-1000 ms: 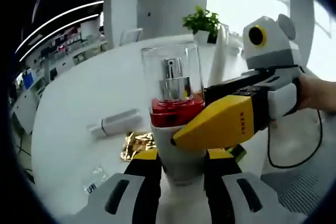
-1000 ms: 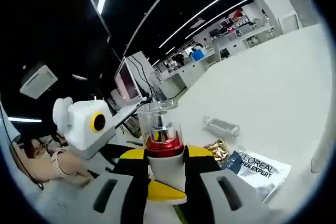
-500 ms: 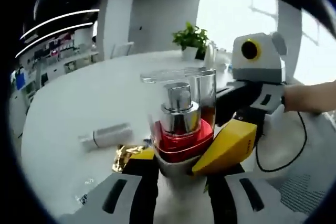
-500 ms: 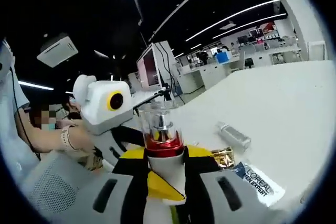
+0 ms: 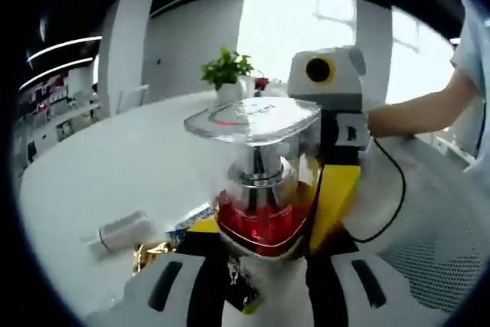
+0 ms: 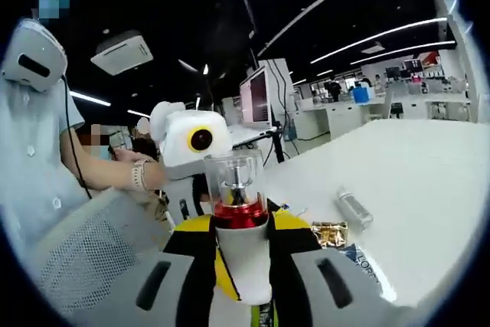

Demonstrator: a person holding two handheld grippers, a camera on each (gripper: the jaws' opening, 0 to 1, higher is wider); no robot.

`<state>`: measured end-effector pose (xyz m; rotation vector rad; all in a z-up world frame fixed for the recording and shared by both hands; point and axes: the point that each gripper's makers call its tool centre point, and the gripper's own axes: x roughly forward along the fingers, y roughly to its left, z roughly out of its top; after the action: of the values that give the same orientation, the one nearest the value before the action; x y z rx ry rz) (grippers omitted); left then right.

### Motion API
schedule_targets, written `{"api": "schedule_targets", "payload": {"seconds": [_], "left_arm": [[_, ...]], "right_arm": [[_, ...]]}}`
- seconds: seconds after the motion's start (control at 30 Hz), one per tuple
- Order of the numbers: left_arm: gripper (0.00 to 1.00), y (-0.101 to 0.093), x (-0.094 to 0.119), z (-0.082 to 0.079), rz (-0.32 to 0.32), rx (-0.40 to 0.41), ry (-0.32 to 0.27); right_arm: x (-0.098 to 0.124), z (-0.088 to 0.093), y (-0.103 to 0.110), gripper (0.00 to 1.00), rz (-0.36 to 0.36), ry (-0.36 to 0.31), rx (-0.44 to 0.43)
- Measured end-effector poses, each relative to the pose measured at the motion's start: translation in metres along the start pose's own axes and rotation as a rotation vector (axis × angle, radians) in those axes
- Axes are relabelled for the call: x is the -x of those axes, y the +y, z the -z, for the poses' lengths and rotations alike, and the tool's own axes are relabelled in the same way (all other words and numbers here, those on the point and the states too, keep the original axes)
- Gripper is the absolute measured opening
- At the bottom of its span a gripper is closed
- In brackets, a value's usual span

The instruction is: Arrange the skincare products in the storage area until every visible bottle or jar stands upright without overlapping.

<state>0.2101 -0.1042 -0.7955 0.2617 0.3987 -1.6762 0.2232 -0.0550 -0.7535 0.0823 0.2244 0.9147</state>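
Red-collared and clear-capped, the pump bottle (image 5: pixel 260 189) sits pinched between both our grippers, left gripper (image 5: pixel 256 281) and right gripper (image 6: pixel 241 266) each clamped on its white body, held above the white table (image 6: pixel 429 181). A small tube (image 6: pixel 355 208) lies on its side beside a gold wrapper (image 6: pixel 331 233); we judge most arranging remains.

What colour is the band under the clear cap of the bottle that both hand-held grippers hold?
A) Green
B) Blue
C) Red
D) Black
C: the bottle shows a red band below its clear cap in the right gripper view, and the same in the left gripper view.
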Motion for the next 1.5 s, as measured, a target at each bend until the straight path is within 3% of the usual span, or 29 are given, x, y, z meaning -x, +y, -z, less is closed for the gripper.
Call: {"api": "schedule_targets", "payload": {"seconds": [0.33, 0.53, 0.7, 0.93, 1.13, 1.2, 1.23, 1.37, 1.47, 1.5], "left_arm": [[0.34, -0.006, -0.010, 0.017, 0.030, -0.039, 0.064], [0.34, -0.005, -0.011, 0.015, 0.023, -0.058, 0.053], [0.33, -0.008, -0.013, 0.015, 0.028, -0.078, 0.057], [0.33, -0.009, -0.013, 0.013, 0.032, -0.072, 0.039], [0.32, -0.009, -0.014, 0.012, 0.027, -0.066, 0.028], [0.32, -0.008, -0.015, 0.011, 0.027, -0.059, 0.020], [0.32, -0.008, -0.014, 0.011, 0.021, -0.051, 0.018], [0.32, -0.008, -0.015, 0.011, 0.016, -0.058, 0.019], [0.32, -0.007, -0.016, 0.010, 0.009, -0.054, 0.019], [0.32, -0.007, -0.016, 0.010, 0.008, -0.052, 0.018]], "right_arm": [[0.002, 0.015, 0.004, 0.25, 0.022, 0.065, 0.067], [0.005, 0.014, 0.001, 0.27, 0.045, 0.085, 0.056], [0.007, 0.016, 0.002, 0.28, 0.066, 0.186, 0.050], [0.010, 0.015, -0.002, 0.31, 0.120, 0.248, 0.078], [0.018, 0.004, -0.009, 0.36, 0.220, 0.217, 0.034], [0.021, -0.001, -0.008, 0.35, 0.249, 0.181, 0.014], [0.025, -0.006, -0.011, 0.36, 0.299, 0.140, -0.032], [0.030, -0.011, -0.012, 0.39, 0.385, 0.100, -0.091], [0.033, -0.011, -0.014, 0.40, 0.483, 0.114, -0.110], [0.030, -0.013, -0.012, 0.40, 0.479, 0.107, -0.101]]}}
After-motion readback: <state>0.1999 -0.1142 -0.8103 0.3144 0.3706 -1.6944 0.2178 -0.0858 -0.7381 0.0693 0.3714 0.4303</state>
